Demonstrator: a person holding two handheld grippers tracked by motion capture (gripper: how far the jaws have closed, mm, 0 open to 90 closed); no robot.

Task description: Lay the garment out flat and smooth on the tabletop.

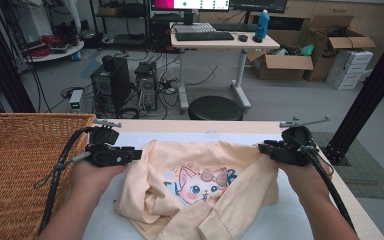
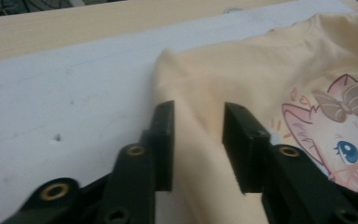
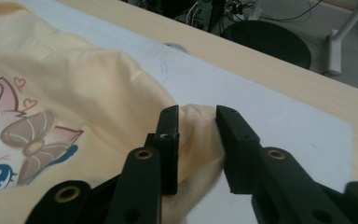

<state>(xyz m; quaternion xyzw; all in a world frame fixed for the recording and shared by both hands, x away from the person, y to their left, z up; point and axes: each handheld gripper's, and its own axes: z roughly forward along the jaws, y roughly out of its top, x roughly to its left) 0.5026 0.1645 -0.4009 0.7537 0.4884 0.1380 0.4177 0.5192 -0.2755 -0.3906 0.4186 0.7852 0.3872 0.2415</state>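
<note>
A pale yellow shirt (image 1: 200,185) with a cartoon cat print lies crumpled on the white mat (image 1: 130,137). My left gripper (image 1: 139,154) hovers at the shirt's left shoulder edge. In the left gripper view its jaws (image 2: 198,109) stand apart over the shirt (image 2: 242,70), and the pads do not press the cloth. My right gripper (image 1: 261,147) is at the shirt's right shoulder. In the right gripper view a fold of the shirt (image 3: 74,84) bulges between the parted jaws (image 3: 197,112), loose and not pinched.
A large wicker basket (image 1: 15,165) stands on the table's left side, close to my left forearm. A black frame post (image 1: 370,95) rises at the right. Beyond the table's far edge are a black stool (image 1: 215,107), computer towers and a desk.
</note>
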